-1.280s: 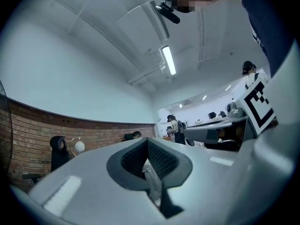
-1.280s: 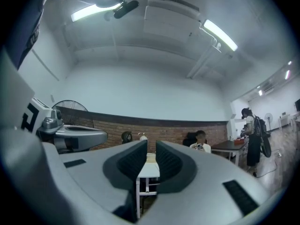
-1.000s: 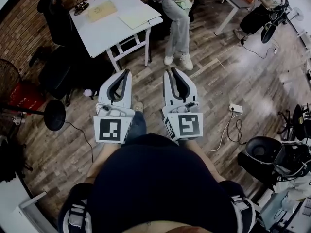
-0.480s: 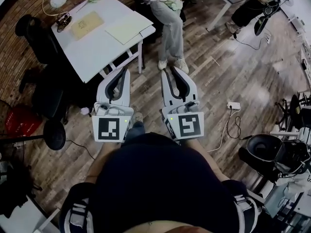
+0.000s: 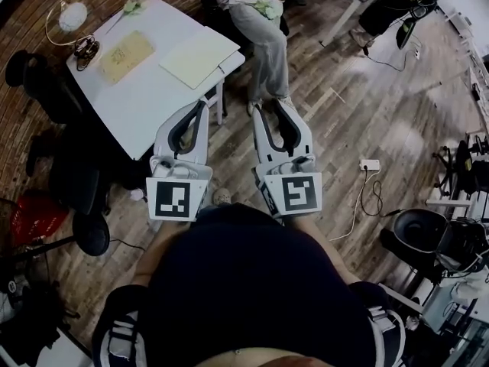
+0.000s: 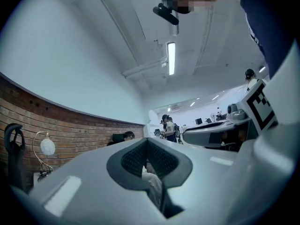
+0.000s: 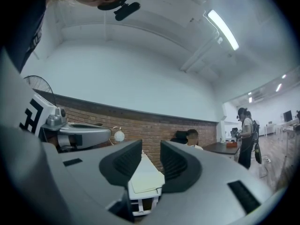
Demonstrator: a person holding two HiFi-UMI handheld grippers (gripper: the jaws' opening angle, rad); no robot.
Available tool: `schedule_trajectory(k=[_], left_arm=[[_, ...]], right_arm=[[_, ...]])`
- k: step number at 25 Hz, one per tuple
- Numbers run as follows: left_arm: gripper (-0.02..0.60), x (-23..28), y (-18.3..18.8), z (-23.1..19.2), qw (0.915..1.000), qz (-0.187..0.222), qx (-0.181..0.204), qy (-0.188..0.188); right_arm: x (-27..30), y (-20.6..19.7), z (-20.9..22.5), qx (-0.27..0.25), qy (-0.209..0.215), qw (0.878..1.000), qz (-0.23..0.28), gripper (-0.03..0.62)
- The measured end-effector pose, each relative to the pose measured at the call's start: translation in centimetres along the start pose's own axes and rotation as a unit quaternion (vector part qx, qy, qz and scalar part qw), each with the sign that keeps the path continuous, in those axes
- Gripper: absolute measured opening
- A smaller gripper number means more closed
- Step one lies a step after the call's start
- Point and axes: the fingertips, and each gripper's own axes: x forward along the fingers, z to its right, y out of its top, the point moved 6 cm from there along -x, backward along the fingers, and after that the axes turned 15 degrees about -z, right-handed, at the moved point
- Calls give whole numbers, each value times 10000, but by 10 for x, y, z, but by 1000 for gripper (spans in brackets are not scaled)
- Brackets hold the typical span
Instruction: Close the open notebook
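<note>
A cream notebook (image 5: 197, 56) lies flat on the white table (image 5: 145, 90) at the upper left of the head view. From here I cannot tell whether it lies open. It also shows between the right jaws as the notebook (image 7: 145, 182). My left gripper (image 5: 200, 107) is held in the air over the wooden floor, just short of the table's near corner, with its jaw tips together and nothing in them. My right gripper (image 5: 271, 109) hangs beside it, with a narrow gap between its jaws and nothing in it. In its own view the left gripper (image 6: 148, 144) points at the room.
A tan flat item (image 5: 126, 56), a lamp (image 5: 72, 14) and a flower (image 5: 134, 4) share the table. A seated person's legs (image 5: 263, 44) are just beyond its right corner. Black chairs (image 5: 34, 79) stand at its left. A power strip (image 5: 370, 164) lies on the floor.
The table and notebook have slid down and left in the head view and come nearer to the grippers. Both grippers keep the same pose before me.
</note>
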Motion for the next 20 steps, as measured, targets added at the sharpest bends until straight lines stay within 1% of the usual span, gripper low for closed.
schedule_trajectory(k=[9, 17, 20], left_arm=[[-5, 29, -3, -28, 9998, 10, -115, -171], [-5, 38, -11, -45, 9996, -111, -236, -139], [-5, 42, -11, -52, 9996, -67, -250, -80]], right_arm=[[35, 6, 4, 52, -174, 9998, 48, 95], [56, 7, 7, 119, -175, 9998, -68, 95], [67, 11, 9, 95, -119, 9999, -28, 95]])
